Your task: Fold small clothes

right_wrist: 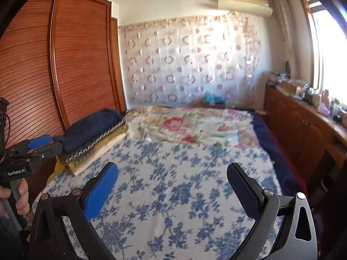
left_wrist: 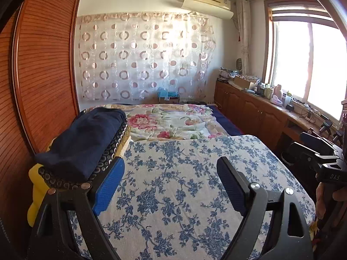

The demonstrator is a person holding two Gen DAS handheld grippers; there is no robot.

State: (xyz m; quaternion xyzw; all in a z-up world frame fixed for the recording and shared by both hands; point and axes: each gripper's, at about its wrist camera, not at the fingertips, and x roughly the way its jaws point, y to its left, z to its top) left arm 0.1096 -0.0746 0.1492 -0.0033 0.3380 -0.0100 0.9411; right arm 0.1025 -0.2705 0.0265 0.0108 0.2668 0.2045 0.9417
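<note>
We hold the left gripper (left_wrist: 171,181) above the blue-flowered sheet (left_wrist: 184,184), and its jaws are spread wide with nothing between them. Its blue pad (left_wrist: 109,188) is at 9 o'clock in the left wrist view and the dark pad (left_wrist: 231,186) is at 3 o'clock. The right gripper (right_wrist: 172,187) also hangs over this sheet with its jaws spread wide and empty.

The stack of folded clothes (left_wrist: 84,145) lies at the left edge of the bed, at about 10 o'clock from the left gripper and just beside its blue pad. On top is a dark navy garment (left_wrist: 86,138). Under it we see a layer with a ring pattern (left_wrist: 112,151), and below that a yellow piece (left_wrist: 39,186). In the right wrist view a pale cream layer (right_wrist: 102,149) is at the bottom of the stack. The long axis of the stack goes from 7 o'clock to 1 o'clock in both views, so it runs along the wooden wardrobe (left_wrist: 43,65) towards the far wall.

Behind the sheet, at 12 o'clock, a blanket with pink flowers (left_wrist: 173,121) covers the far part of the bed. The other hand (right_wrist: 19,197) shows at 8 o'clock in the right wrist view, around a grey handle.
</note>
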